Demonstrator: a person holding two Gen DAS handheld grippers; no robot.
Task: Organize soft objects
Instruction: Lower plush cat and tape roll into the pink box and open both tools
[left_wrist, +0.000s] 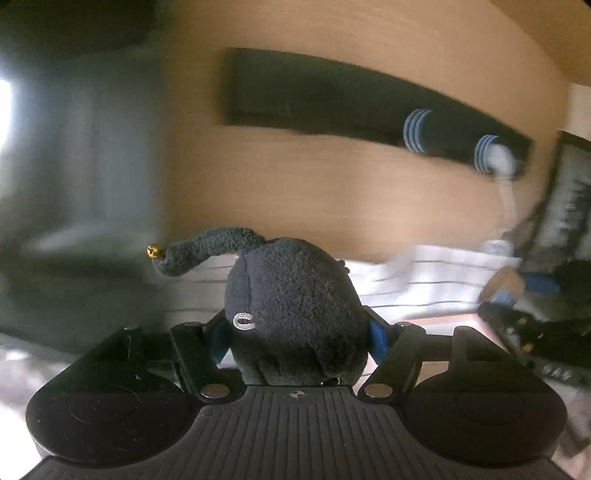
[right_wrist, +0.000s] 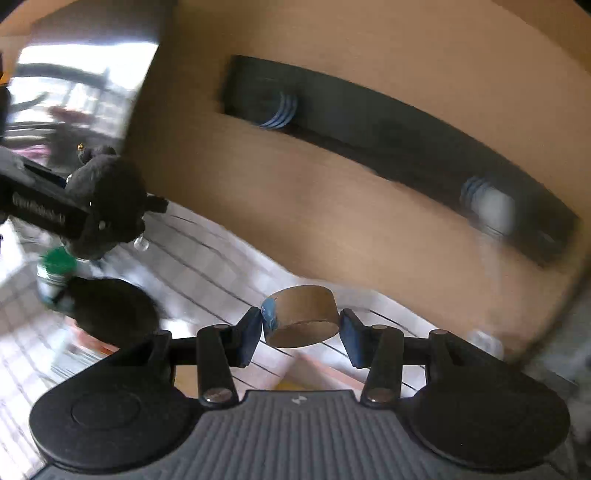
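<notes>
Left wrist view: the left gripper (left_wrist: 295, 332) is holding a dark plush toy (left_wrist: 291, 306), its fingers clamped on the toy's sides and standing wide around the bulky body; a thin plush limb tipped with a small gold bead (left_wrist: 154, 251) is sticking out to the left. Beyond it a striped white cloth (left_wrist: 436, 284) is lying below a brown wall that carries a long dark rack (left_wrist: 332, 96); the background is smeared by motion. Right wrist view: the right gripper (right_wrist: 301, 328) is gripping a short brown cardboard ring (right_wrist: 303, 317), blue pads pressing on its two ends, above the same striped cloth; the left gripper with the plush toy is appearing at the left edge, and a green-capped bottle (right_wrist: 55, 269) is standing below it. Probable risks: the ring, held only at its rim, may be twisting free or crushing during a fast carry; the toy's dangling limb may be snagging on the bottle or on the other gripper, since the two are travelling close together.
</notes>
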